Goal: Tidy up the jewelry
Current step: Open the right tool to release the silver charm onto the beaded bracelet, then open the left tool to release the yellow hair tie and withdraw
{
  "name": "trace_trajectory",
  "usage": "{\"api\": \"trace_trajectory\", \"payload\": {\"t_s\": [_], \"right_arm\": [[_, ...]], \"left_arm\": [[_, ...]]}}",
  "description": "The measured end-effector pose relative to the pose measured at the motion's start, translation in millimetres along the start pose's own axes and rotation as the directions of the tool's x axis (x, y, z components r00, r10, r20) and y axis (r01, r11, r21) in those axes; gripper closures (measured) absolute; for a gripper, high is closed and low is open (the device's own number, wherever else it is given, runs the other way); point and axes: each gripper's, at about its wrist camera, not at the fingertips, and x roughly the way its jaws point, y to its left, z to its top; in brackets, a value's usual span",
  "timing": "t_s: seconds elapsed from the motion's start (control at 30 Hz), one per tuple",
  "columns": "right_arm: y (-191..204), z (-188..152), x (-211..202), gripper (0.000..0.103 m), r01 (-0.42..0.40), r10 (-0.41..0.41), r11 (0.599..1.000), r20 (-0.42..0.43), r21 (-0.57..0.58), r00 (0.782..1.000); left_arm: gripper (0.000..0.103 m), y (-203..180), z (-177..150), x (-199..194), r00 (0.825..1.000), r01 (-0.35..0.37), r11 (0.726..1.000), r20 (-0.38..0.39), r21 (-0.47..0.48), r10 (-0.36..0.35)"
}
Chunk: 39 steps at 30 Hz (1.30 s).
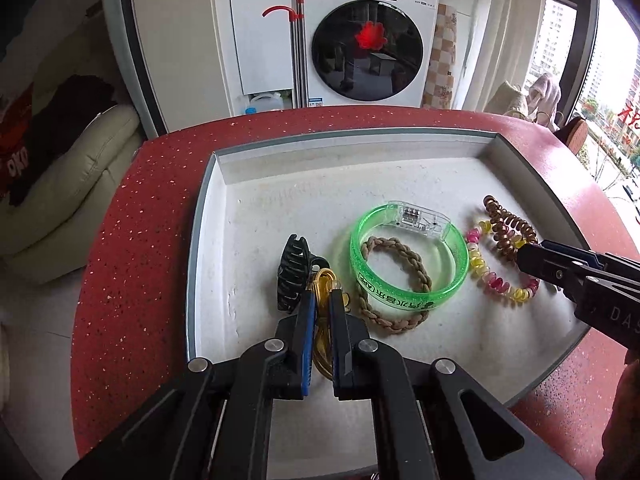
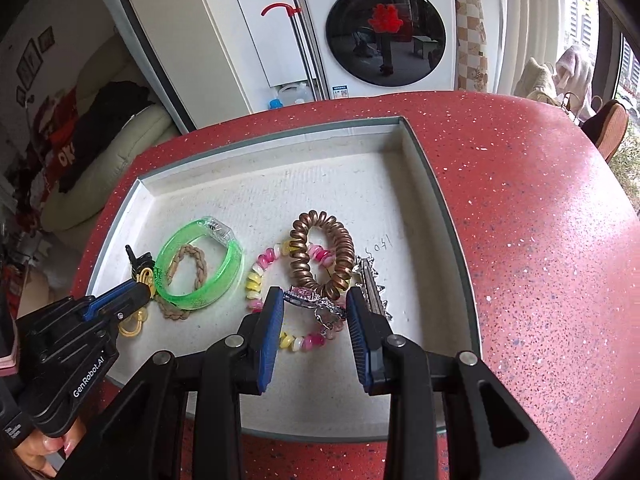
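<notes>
Shallow white tray [image 1: 216,216] with grey rim, set on a red speckled round table [image 1: 132,216]; far half of the tray floor bare, all contents gathered in the near half. Contents, left to right in the left wrist view: black claw hair clip [image 1: 291,276]; amber coil hair tie [image 1: 325,280], just beside the clip; green translucent bangle [image 1: 408,260] with a clear plastic block on its far side, lying over a tan braided band [image 1: 394,280] that sticks out past its near edge; pink-and-yellow bead bracelet [image 1: 494,280]; bronze spiral hair tie [image 1: 506,228] overlapping the bracelet's far part. In the right wrist view, further: a small rhinestone piece [image 2: 316,300] on the bracelet, and a silver spiked clip [image 2: 372,288] near the tray's right wall. Left gripper [image 1: 322,300]: jaws drawn nearly together over the amber coil hair tie, which runs between the blue pads; clenched on it as far as can be seen, with the black clip close on its left. Right gripper [image 2: 314,304]: jaws partly apart, straddling the rhinestone piece and a stretch of the bead bracelet; pads not seen pressing on either. Bare tray floor lies along the left wall and the far wall; the table's red surface is uncovered to the right of the tray. A washing machine [image 1: 368,40] stands beyond the table.
</notes>
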Motion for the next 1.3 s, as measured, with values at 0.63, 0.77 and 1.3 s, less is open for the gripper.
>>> {"api": "trace_trajectory", "payload": {"t_s": [0.63, 0.77, 1.3], "right_arm": [[8.7, -11.4, -0.2, 0.055, 0.025, -0.025, 0.999, 0.029, -0.031, 0.999], [9.8, -11.3, -3.2, 0.048, 0.007, -0.006, 1.0, 0.032, -0.029, 0.999], [11.8, -10.3, -28.0, 0.041, -0.026, 0.027, 1.0, 0.08, -0.016, 0.996]], "left_arm": [[0.078, 1.1, -5.2, -4.2, 0.997, -0.054, 0.999, 0.049, -0.004, 0.054], [0.078, 0.7, -5.3, -6.4, 0.997, -0.062, 0.998, 0.05, -0.007, 0.063], [0.078, -3.6, -4.0, -24.5, 0.994, -0.077, 0.997, 0.082, -0.013, 0.078]]}}
